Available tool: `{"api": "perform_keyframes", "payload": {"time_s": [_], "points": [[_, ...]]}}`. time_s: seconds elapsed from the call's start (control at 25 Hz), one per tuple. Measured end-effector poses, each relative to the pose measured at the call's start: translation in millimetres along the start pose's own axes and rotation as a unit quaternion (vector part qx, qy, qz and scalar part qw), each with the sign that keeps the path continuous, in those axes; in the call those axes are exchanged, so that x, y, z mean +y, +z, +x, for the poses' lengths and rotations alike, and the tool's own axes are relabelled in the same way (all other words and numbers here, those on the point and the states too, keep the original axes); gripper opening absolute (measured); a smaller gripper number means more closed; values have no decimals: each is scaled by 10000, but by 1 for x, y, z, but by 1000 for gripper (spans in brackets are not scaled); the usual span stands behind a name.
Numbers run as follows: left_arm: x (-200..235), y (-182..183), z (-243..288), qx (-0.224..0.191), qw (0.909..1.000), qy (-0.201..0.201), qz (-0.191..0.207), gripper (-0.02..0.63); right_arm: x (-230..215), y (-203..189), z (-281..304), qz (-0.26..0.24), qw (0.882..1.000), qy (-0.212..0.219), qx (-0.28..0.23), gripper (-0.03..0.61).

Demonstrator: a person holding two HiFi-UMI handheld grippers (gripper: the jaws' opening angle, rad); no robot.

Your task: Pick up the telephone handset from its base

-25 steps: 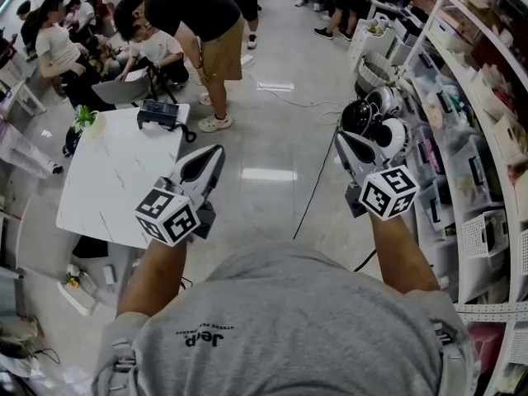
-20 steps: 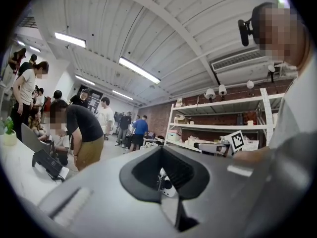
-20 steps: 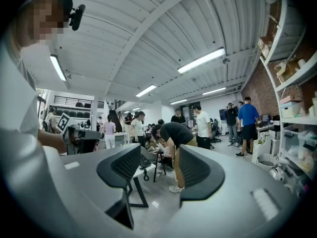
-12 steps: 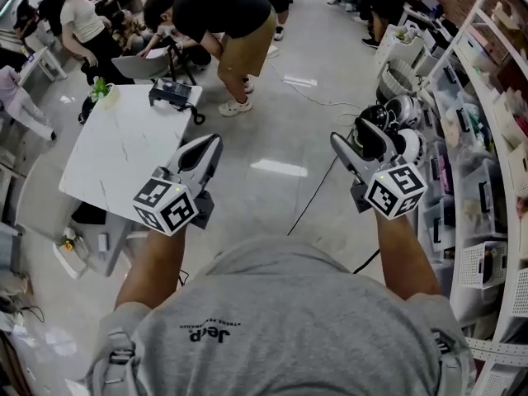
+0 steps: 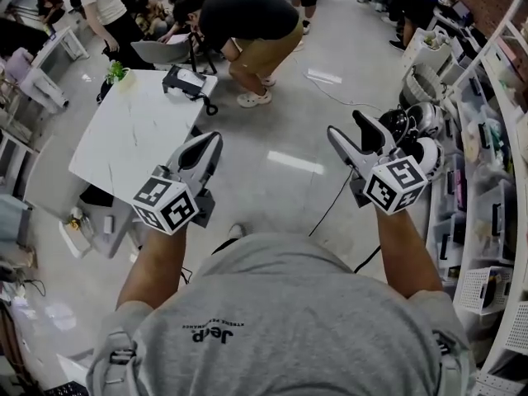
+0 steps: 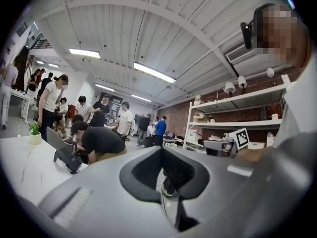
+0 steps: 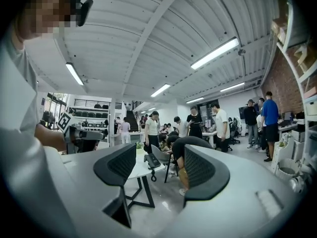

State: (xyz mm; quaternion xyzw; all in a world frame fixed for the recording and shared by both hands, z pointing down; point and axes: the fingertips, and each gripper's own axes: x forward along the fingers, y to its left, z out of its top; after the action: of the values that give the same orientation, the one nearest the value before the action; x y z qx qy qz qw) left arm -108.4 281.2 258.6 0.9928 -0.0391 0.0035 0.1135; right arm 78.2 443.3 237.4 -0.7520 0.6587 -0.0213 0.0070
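The black telephone point(image 5: 185, 81), its handset resting on the base, sits at the far edge of a white table point(image 5: 132, 143), and its coiled cord hangs over the rim. My left gripper point(image 5: 211, 142) is held in the air near the table's right side, well short of the phone, with its jaws together and nothing in them. My right gripper point(image 5: 353, 132) hovers over the floor further right, jaws spread wide and empty. In the left gripper view the phone point(image 6: 67, 157) lies beyond my shut left gripper point(image 6: 162, 155). The right gripper view frames the phone point(image 7: 148, 161) between the pads of my open right gripper point(image 7: 161, 167).
A person in a black shirt point(image 5: 247, 19) bends over just behind the table, beside a grey chair point(image 5: 161, 52). A small potted plant point(image 5: 115, 73) stands on the table's far corner. Shelves with bins point(image 5: 487, 180), round helmets point(image 5: 417, 130) and a black floor cable point(image 5: 330, 213) are on the right.
My right gripper's jaws have gone from shut to wide open. Both grippers have swung toward the table, and the table and phone now sit closer to the left gripper in the head view.
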Motion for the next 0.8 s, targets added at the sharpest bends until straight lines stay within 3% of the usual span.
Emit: {"api": "perform_keyframes", "payload": {"time_s": [0.24, 0.4, 0.8], "points": [[42, 1, 55, 13, 9994, -331, -39, 44, -33, -14, 47, 21, 9997, -244, 100, 279], [88, 6, 120, 26, 9967, -817, 5, 44, -72, -22, 93, -51, 9977, -651, 160, 279], [201, 54, 279, 277, 9786, -2030, 187, 44, -155, -3, 235, 12, 9865, -1622, 211, 279]]}}
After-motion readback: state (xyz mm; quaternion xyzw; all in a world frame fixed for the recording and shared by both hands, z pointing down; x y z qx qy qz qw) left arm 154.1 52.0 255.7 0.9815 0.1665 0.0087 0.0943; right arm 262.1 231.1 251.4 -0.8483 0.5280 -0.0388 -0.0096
